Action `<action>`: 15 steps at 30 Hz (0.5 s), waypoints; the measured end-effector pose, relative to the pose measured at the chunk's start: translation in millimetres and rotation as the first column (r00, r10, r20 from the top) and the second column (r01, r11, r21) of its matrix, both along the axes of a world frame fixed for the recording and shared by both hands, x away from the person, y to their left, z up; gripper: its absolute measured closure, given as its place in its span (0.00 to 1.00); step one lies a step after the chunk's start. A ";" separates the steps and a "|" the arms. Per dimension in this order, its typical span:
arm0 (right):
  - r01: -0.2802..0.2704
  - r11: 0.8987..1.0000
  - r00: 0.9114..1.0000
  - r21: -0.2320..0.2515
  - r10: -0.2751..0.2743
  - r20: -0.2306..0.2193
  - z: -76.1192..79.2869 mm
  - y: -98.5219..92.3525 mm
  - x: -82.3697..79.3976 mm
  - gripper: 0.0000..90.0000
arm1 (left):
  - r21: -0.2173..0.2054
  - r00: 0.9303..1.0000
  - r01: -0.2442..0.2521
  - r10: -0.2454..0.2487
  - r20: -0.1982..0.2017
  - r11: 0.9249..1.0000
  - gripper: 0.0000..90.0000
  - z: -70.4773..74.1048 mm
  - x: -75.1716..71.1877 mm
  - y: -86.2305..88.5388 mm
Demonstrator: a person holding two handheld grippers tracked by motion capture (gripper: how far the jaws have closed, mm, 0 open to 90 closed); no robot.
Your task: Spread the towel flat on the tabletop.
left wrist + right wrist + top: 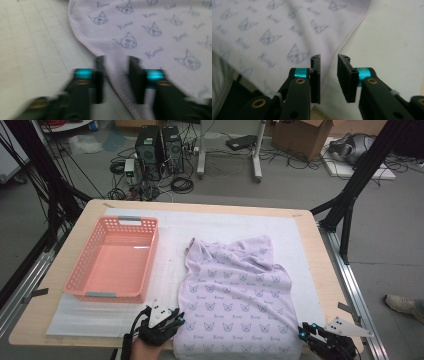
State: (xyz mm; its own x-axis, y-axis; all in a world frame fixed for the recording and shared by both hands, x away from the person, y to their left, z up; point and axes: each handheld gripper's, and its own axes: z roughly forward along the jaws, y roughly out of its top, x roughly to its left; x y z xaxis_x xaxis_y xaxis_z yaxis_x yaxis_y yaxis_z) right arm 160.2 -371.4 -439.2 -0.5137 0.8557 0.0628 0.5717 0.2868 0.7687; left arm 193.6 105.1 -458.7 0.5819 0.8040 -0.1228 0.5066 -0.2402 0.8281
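Lilac cat-print towel (235, 295) lies spread on the table's white mat (165, 245), right of the pink basket (114, 260), a gripper at each near corner. Left gripper (116, 77) view: jaws parted, hem between them, nothing pinched. Right gripper (329, 75) view: jaws apart too, straddling the towel's edge.

Lab, computer towers (159, 151), floor cables (180, 184), cardboard box (300, 135)

Left gripper (116, 75) over a towel's hem

Straddles the stitched edge of the lilac towel (155, 32), printed with cat faces, on the pale gridded mat (32, 50); black jaws to either side with a gap between, view blurred.
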 end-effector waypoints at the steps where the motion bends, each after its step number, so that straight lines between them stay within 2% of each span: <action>1: 0.007 1.000 1.000 -0.001 -0.007 0.003 0.1 0.1 3.1 0.77 | 0.010 1.000 0.008 -0.008 -0.001 1.000 0.97 1.0 -3.6 1.9; 3: 0.033 0.999 0.999 0.008 -0.033 0.006 -1.6 1.5 15.0 0.74 | 0.015 1.000 0.018 -0.018 -0.022 1.000 0.97 3.2 -12.1 7.6; 6: 0.050 0.998 0.999 0.024 -0.050 -0.007 -4.1 6.7 31.2 0.69 | 0.028 0.999 0.032 -0.031 -0.033 0.999 0.97 5.1 -29.7 18.8; 9: 0.038 0.999 0.999 0.018 -0.037 -0.035 -7.2 16.9 44.5 0.68 | 0.033 0.999 0.037 -0.036 -0.031 0.999 0.97 5.0 -41.4 27.3; 10: 0.022 1.000 0.999 0.013 -0.021 -0.042 -9.0 21.9 47.5 0.70 | 0.031 0.999 0.033 -0.033 -0.030 0.999 0.97 4.9 -41.8 28.0; 11: 0.014 1.000 1.000 -0.015 -0.014 -0.026 -9.3 27.1 47.5 0.75 | 0.022 0.999 0.028 -0.028 -0.031 0.999 0.95 4.4 -41.0 27.5; 12: -0.011 1.000 1.000 -0.015 0.010 -0.028 -8.8 30.2 47.0 0.89 | 0.010 0.999 0.027 -0.027 -0.029 1.000 0.91 3.5 -39.6 26.7; 13: -0.037 0.999 0.999 -0.009 0.037 -0.035 -8.6 31.7 45.8 0.96 | -0.003 1.000 0.020 -0.020 -0.023 1.000 0.86 2.8 -38.3 25.4; 14: -0.043 0.999 0.999 -0.029 0.042 -0.028 -8.1 32.4 43.6 0.97 | -0.009 1.000 0.007 -0.007 -0.020 1.000 0.77 2.6 -36.5 24.4; 15: -0.046 0.999 0.998 -0.027 0.045 -0.037 -7.4 31.2 40.9 0.97 | -0.018 1.000 0.001 -0.001 -0.023 1.000 0.70 2.7 -34.1 23.6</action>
State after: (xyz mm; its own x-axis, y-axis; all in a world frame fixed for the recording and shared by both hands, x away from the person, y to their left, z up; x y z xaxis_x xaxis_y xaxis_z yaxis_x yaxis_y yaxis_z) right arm 201.1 -340.2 -446.6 -0.5497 0.8334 0.0581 0.5850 0.3343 0.7390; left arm 159.5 128.7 -456.0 0.5795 0.8010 -0.1504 0.5250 -0.2257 0.8207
